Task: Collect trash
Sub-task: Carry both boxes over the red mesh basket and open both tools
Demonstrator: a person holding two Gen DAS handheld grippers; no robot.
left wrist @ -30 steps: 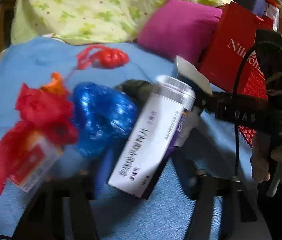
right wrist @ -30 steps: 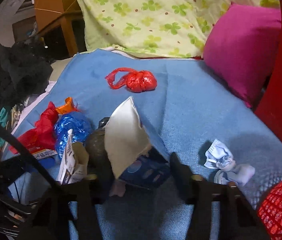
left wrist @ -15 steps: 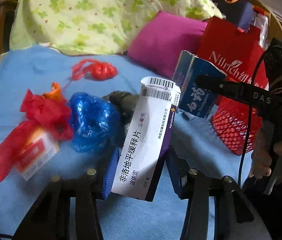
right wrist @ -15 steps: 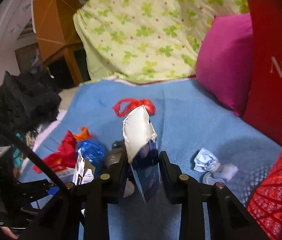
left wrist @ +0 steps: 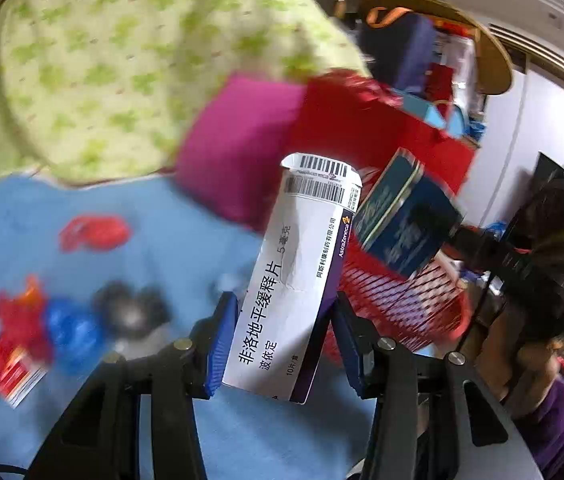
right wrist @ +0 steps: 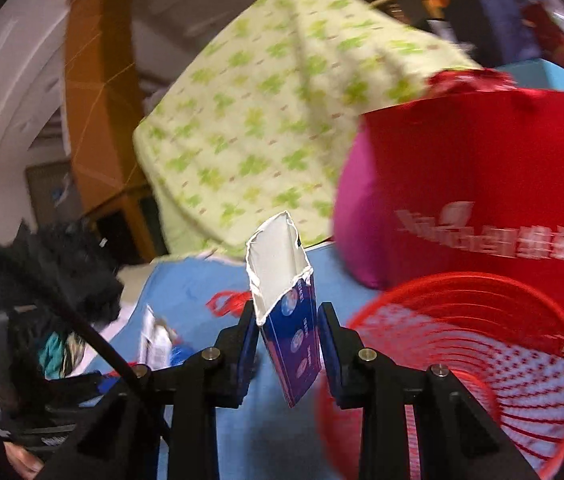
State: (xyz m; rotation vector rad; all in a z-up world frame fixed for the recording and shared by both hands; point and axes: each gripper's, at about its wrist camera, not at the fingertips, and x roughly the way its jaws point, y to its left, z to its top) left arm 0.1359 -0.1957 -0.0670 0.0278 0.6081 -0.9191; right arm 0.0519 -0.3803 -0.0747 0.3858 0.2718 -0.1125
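My left gripper is shut on a white and purple medicine box, held upright above the blue sheet. My right gripper is shut on a torn dark blue box, which also shows in the left wrist view above the red mesh basket. The basket's rim lies just right of my right gripper. On the sheet lie a red knotted bag, a blue bag, a dark lump and red wrappers.
A pink cushion and a red paper bag stand behind the basket. A green-patterned quilt is piled at the back. Dark clothing lies at the left of the sheet.
Both grippers have lifted their boxes and swung right toward the red basket. The right gripper's blue box is now over the basket rim. The trash on the sheet has dropped back to the left.
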